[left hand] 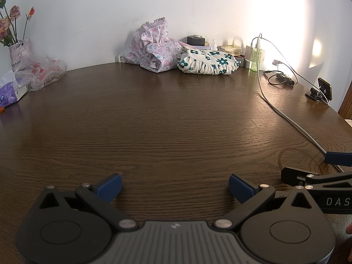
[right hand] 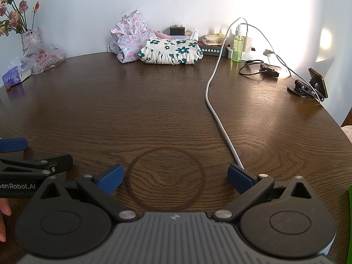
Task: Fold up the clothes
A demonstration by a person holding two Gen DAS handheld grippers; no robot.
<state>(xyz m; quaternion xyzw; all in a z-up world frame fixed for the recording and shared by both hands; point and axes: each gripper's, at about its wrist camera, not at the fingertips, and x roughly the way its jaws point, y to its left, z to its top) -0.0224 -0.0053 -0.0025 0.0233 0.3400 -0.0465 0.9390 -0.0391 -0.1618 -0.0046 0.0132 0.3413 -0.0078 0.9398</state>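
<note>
Both our grippers, left gripper [left hand: 175, 186] and right gripper [right hand: 175, 177], hover spread wide and empty over the bare table [left hand: 167, 118]. We judge folding not yet begun; next we must reach the crumpled pink floral garment [left hand: 151, 48] at the far wall.

Two garments [right hand: 151, 46] at table's [right hand: 154, 110] far edge — cable [right hand: 214, 101] right, vase [right hand: 29, 38] far left

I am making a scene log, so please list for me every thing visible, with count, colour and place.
Table: 1, dark brown wood, under everything.
Pink floral garment: 1, crumpled, far edge by wall.
White garment with teal flowers: 1, right of pink one.
Flower vase: 1, far left.
Plastic bag: 1, clear, beside vase.
Tissue pack: 1, purple, left.
Green bottle: 1, far right.
White cable: 1, crossing table.
Left gripper: jaws open, empty.
Right gripper: jaws open, empty.
</note>
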